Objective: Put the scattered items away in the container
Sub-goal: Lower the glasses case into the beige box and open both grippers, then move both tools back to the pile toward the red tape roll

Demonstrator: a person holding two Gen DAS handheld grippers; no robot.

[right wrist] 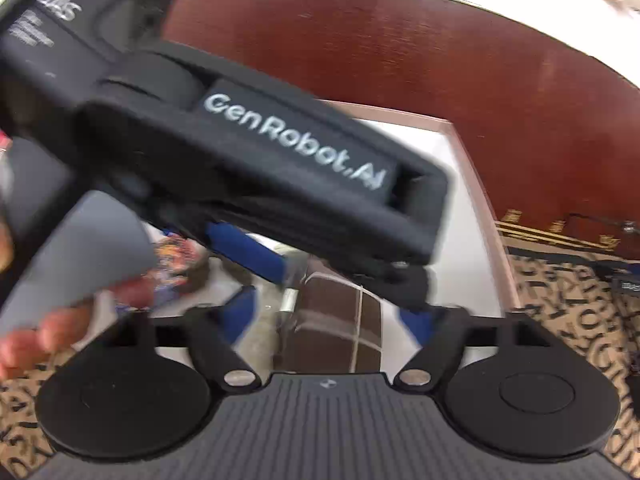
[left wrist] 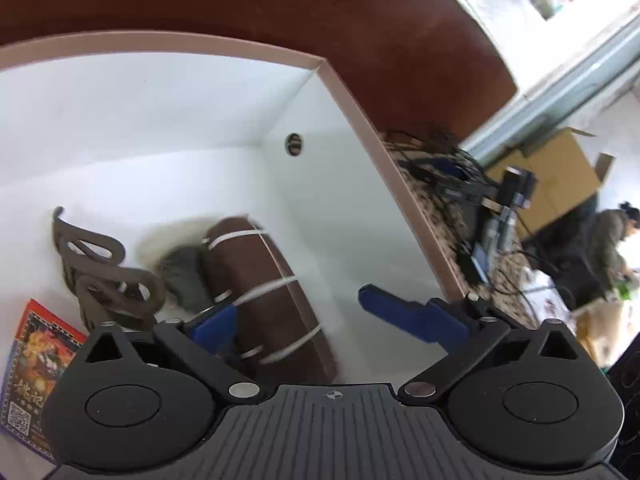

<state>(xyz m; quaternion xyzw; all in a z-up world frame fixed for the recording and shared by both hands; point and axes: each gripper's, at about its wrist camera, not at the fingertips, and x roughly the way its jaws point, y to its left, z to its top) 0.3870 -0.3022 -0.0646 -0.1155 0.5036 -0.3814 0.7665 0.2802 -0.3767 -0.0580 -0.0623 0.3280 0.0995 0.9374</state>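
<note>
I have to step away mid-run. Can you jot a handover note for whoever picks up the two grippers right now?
Left gripper: open over the box, nothing held.
Right gripper: open too, nothing pressed between its fingers; the left gripper's body crosses in front of it.
White box: already holds the brown striped bundle, which lies between both grippers' fingers, a grey item beside it, dark cut-out pieces and a colourful card.
Done: these items are in the box.
Left: whether anything is still scattered outside cannot be seen from these views; check the patterned cloth around the box.

Our left gripper [left wrist: 296, 312]: angled downward, jaws spread wide.
Our right gripper [right wrist: 332, 316]: jaws apart, beneath the left.
</note>
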